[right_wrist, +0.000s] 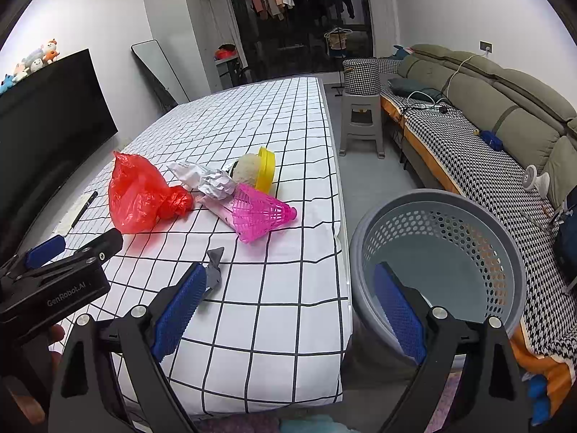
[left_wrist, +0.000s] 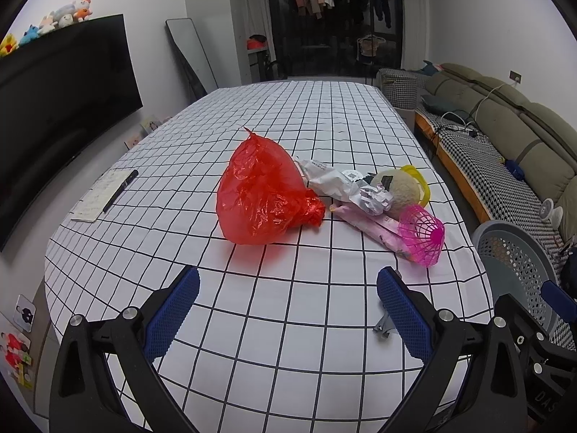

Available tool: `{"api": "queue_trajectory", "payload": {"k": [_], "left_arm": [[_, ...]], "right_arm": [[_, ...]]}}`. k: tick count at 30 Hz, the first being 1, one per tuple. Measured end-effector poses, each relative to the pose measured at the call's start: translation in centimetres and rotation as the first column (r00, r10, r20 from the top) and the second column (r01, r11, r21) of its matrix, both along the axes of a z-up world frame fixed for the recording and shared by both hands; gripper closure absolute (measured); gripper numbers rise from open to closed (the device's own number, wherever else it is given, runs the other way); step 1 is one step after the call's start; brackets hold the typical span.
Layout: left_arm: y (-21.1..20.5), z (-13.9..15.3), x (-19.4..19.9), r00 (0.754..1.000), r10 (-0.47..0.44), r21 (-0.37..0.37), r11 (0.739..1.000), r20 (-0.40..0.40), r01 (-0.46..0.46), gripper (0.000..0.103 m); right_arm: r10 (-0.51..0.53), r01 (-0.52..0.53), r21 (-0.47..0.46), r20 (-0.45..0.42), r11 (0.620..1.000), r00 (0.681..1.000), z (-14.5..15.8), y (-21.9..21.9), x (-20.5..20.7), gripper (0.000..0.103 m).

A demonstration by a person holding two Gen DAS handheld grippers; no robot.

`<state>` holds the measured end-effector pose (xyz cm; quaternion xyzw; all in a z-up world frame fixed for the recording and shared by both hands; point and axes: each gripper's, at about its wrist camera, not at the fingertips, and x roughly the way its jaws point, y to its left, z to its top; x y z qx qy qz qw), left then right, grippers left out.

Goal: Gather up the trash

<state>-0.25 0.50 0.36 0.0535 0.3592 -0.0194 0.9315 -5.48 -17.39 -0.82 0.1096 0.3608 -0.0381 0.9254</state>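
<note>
Trash lies in a cluster on the checked table (left_wrist: pixel 288 108): a red plastic bag (left_wrist: pixel 263 191) (right_wrist: pixel 139 195), crumpled white wrappers (left_wrist: pixel 339 182) (right_wrist: pixel 212 180), a pink packet (left_wrist: pixel 371 227), a pink mesh cone (left_wrist: pixel 425 234) (right_wrist: pixel 259 216), and a beige ball against a yellow lid (left_wrist: pixel 400 187) (right_wrist: pixel 265 167). A small grey metal item (left_wrist: pixel 384 328) (right_wrist: pixel 215 267) lies nearer. My left gripper (left_wrist: pixel 288 306) (right_wrist: pixel 75 249) hovers open, short of the red bag. My right gripper (right_wrist: pixel 288 306) is open and empty, straddling the table's right edge and the grey perforated basket (right_wrist: pixel 432 252) (left_wrist: pixel 515 263).
A notepad with a black pen (left_wrist: pixel 104 195) lies at the table's left side. A large dark screen (left_wrist: pixel 54 108) stands on the left. On the right are a sofa (right_wrist: pixel 487 137) and a grey stool (right_wrist: pixel 360 122). A strip of floor runs between table and sofa.
</note>
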Motion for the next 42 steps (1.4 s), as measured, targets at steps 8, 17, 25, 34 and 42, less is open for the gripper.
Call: {"api": "queue_trajectory", "payload": {"k": [8, 17, 25, 34, 42], "left_arm": [[0.1, 0.0, 0.1, 1.000, 0.001, -0.001, 1.000, -0.001, -0.001, 0.006], [-0.2, -1.2, 0.4, 1.000, -0.002, 0.011, 1.000, -0.023, 0.002, 0.006], [-1.9, -3.6, 0.7, 0.997, -0.054, 0.008, 0.998, -0.064, 0.055, 0.006], [-4.8, -6.4, 2.2, 0.982, -0.116, -0.032, 0.993, -0.146, 0.113, 0.006], [-7.0, -9.0, 3.8, 0.966, -0.133, -0.005, 0.991, -0.221, 0.135, 0.012]], "right_arm": [[0.007, -0.007, 0.006, -0.002, 1.000, 1.000, -0.2, 0.0, 0.1, 0.014], [0.034, -0.032, 0.058, -0.032, 0.998, 0.999, -1.7, -1.0, 0.3, 0.014], [0.014, -0.009, 0.088, -0.058, 0.996, 0.998, -3.1, -3.0, 0.3, 0.014], [-0.028, 0.039, 0.132, -0.078, 0.990, 0.997, -4.6, -6.1, 0.6, 0.014], [-0.057, 0.072, 0.159, -0.097, 0.985, 0.994, -5.6, -8.1, 1.2, 0.014]]}}
